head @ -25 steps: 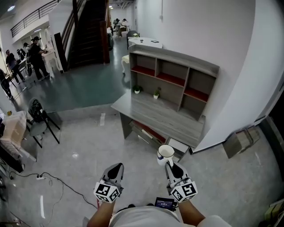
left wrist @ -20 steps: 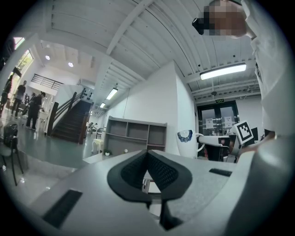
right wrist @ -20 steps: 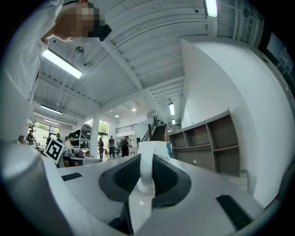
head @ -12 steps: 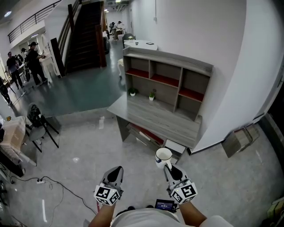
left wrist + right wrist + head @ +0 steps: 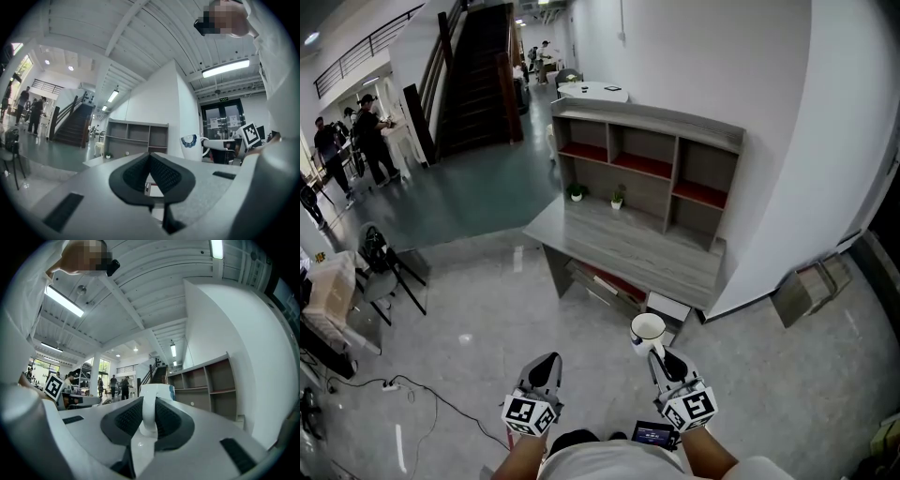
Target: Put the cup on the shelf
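Grey polished floor (image 5: 469, 281) takes up most of the head view, with a white wall (image 5: 769, 112) on the right and a dark staircase (image 5: 478, 75) at the far left. Against the wall stands a grey shelf unit (image 5: 649, 127) with three open compartments lined red, set on a grey desk (image 5: 619, 244). Several people (image 5: 366, 131) stand far off to the left, near the stairs. A black folding chair (image 5: 389, 267) sits at left, and a cardboard box (image 5: 811, 291) leans on the wall at right. Two small potted plants (image 5: 577, 192) stand on the desk in front of the left compartment. The right gripper (image 5: 661, 354) has its jaws closed on the handle of the white cup (image 5: 647, 330) — the handle is pinched between the black pads (image 5: 124, 418) and the cup's body (image 5: 157, 392) stands upright beyond them. The cup is in the air over the floor, near the desk's front edge and well apart from the shelf compartments. The left gripper (image 5: 546, 361) is just beside it — its jaws meet at the tips (image 5: 150, 157) with nothing between them.
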The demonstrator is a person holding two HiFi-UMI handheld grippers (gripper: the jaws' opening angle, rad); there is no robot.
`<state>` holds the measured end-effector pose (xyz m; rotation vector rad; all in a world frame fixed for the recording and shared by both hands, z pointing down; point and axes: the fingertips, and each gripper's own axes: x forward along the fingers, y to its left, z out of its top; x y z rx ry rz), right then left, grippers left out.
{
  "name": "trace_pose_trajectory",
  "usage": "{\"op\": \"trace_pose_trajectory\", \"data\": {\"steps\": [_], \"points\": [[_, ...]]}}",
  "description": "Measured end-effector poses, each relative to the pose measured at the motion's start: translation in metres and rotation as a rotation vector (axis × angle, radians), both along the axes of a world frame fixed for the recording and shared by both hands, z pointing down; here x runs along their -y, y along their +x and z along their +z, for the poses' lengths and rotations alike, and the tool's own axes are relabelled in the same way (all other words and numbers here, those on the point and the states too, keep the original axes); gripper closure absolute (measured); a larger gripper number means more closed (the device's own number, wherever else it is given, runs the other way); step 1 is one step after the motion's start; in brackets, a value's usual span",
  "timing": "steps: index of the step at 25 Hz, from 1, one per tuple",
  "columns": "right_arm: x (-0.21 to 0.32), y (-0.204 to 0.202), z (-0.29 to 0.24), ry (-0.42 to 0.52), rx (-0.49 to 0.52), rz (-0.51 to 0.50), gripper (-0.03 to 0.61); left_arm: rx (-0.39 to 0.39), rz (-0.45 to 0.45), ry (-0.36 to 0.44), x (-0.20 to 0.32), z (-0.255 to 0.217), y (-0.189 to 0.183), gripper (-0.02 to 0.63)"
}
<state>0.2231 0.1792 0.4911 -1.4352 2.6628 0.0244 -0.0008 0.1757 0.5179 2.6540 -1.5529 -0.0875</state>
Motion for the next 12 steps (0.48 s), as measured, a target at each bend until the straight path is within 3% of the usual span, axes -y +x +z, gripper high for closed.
{"op": "trace_pose_trajectory", "data": {"steps": [12], "points": [[0.033, 0.011, 0.010, -0.018, 0.007, 0.016, 0.499, -0.015, 0.018, -0.018, 0.040, 0.015, 0.009, 0.604]]}}
